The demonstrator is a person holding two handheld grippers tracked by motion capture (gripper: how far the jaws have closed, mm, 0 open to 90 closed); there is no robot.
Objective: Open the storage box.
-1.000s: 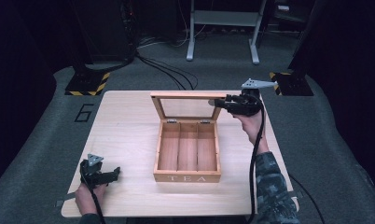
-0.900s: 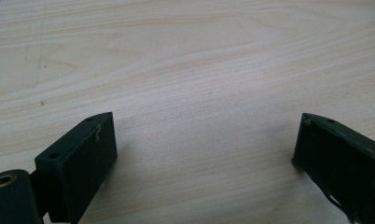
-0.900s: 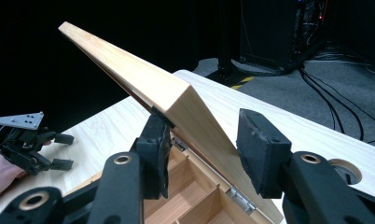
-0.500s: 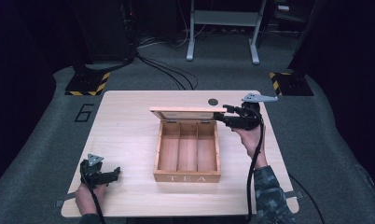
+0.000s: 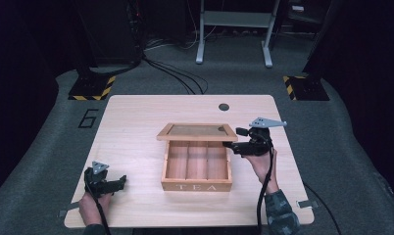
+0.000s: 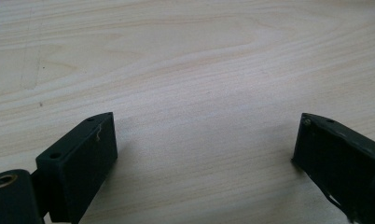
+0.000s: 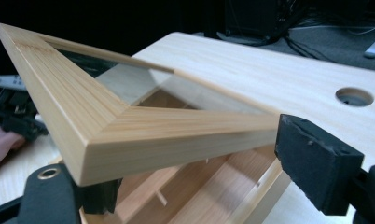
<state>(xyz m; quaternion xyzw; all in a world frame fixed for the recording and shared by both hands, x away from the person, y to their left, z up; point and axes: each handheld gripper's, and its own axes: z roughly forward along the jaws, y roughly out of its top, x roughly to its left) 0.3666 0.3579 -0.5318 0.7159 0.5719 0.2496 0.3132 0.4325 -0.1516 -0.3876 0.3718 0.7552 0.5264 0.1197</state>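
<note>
A wooden tea box (image 5: 197,186) marked TEA stands in the middle of the table, its three compartments empty. Its glass-paned lid (image 5: 197,132) hangs half lowered, hinged at the back. My right gripper (image 5: 232,138) is at the lid's right front corner. In the right gripper view the lid's corner (image 7: 106,121) lies between the wide-apart jaws of the right gripper (image 7: 199,163), over the left jaw and touching the right one. My left gripper (image 5: 120,182) rests open near the table's front left, with bare wood between the jaws of the left gripper (image 6: 204,140).
The light wooden table (image 5: 136,122) has a round cable hole (image 5: 224,106) at the back. Dark carpet with cables, a metal stand (image 5: 234,19) and yellow-black striped bases (image 5: 92,88) lie beyond it. The other hand (image 7: 3,135) appears far left in the right gripper view.
The right gripper has come toward me and down with the lid, which swung from upright to half lowered over the box. The left gripper has stayed put.
</note>
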